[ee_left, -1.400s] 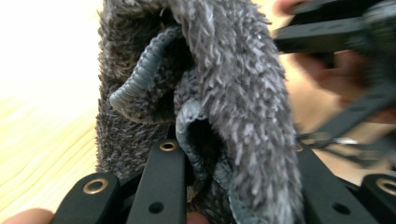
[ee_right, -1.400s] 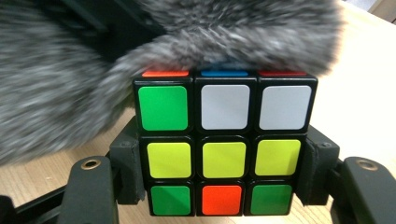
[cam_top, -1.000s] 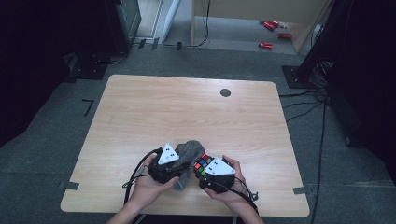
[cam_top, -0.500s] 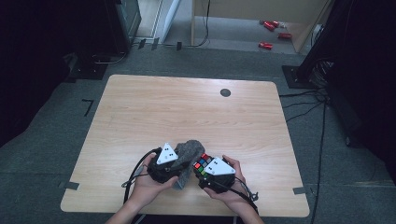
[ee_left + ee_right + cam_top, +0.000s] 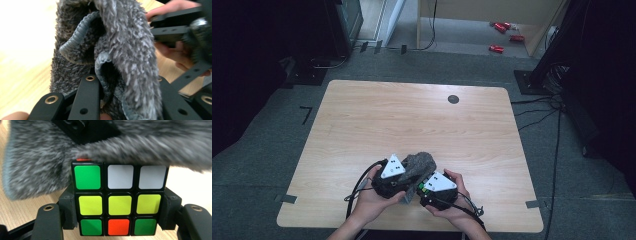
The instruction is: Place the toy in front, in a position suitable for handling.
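Note:
Both hands meet at the near edge of the wooden table (image 5: 412, 120). My left gripper (image 5: 404, 185) is shut on a grey fluffy cloth (image 5: 419, 162); in the left gripper view the bunched cloth (image 5: 130, 50) is wedged between the black jaws of the left gripper (image 5: 125, 100). My right gripper (image 5: 426, 192) is shut on a colour puzzle cube (image 5: 424, 188). In the right gripper view, the right gripper (image 5: 120, 220) clamps the sides of the cube (image 5: 120, 205), whose facing side shows green, white, yellow and orange squares. The cloth (image 5: 37, 170) rests against the cube's far edge.
A small black round disc (image 5: 453, 99) sits in the table top near the far edge. Red cans (image 5: 497, 48) lie on the floor beyond the table. Cables (image 5: 557, 110) trail over the carpet on the right, by a dark stand.

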A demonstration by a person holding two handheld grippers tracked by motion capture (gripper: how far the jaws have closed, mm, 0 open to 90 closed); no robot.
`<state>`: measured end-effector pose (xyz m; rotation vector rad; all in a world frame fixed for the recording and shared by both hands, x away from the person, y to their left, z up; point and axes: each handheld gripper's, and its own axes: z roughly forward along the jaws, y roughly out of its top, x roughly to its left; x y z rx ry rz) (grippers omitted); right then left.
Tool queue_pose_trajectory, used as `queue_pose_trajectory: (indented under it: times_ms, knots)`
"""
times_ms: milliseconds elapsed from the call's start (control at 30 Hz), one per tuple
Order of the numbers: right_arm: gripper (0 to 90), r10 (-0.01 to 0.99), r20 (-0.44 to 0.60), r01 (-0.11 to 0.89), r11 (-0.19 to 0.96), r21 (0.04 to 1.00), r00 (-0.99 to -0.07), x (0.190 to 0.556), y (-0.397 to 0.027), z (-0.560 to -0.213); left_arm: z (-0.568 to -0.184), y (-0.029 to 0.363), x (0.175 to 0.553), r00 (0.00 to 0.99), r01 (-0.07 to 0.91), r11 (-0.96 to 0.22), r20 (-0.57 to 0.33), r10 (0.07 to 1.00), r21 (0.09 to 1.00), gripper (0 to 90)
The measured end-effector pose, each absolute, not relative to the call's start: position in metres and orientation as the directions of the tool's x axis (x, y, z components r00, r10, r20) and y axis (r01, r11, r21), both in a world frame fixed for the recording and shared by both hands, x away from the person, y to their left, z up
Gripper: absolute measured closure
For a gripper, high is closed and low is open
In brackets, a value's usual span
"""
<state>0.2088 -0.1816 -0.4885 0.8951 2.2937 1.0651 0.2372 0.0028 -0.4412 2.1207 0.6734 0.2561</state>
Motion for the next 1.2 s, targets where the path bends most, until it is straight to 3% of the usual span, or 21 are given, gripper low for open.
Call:
queue_pose_trajectory:
  times_ms: [133, 233, 433, 633, 833, 1000, 1200]
  knots:
    - [34.2, 0.723, -0.143, 0.363, 0.495, 0.79, -0.676, 0.208, -0.184, -0.488, -0.451, 0.009, 0.247, 0.799, 0.411, -0.484, -0.049, 0.599, 0.773, 74.8]
    - [34.2, 0.726, -0.139, 0.36, 0.487, 0.796, -0.674, 0.208, -0.186, -0.485, -0.453, 0.018, 0.253, 0.783, 0.461, -0.446, -0.115, 0.611, 0.767, 74.9]
    - [34.2, 0.731, -0.12, 0.371, 0.473, 0.799, -0.672, 0.21, -0.184, -0.487, -0.439, 0.002, 0.234, 0.842, 0.372, -0.471, -0.077, 0.534, 0.8, 74.9]
    - [34.2, 0.732, -0.132, 0.369, 0.48, 0.796, -0.668, 0.208, -0.186, -0.486, -0.452, 0.017, 0.251, 0.789, 0.472, -0.431, -0.151, 0.595, 0.769, 75.0]
    - [34.2, 0.732, -0.115, 0.377, 0.471, 0.798, -0.672, 0.21, -0.185, -0.487, -0.44, 0.004, 0.236, 0.836, 0.388, -0.467, -0.09, 0.54, 0.794, 75.1]
    - [34.2, 0.733, -0.127, 0.375, 0.479, 0.794, -0.668, 0.209, -0.186, -0.487, -0.452, 0.013, 0.249, 0.794, 0.452, -0.456, -0.113, 0.598, 0.767, 75.0]
    - [34.2, 0.729, -0.118, 0.367, 0.47, 0.803, -0.674, 0.209, -0.185, -0.486, -0.442, 0.011, 0.241, 0.833, 0.431, -0.42, -0.173, 0.526, 0.799, 75.1]
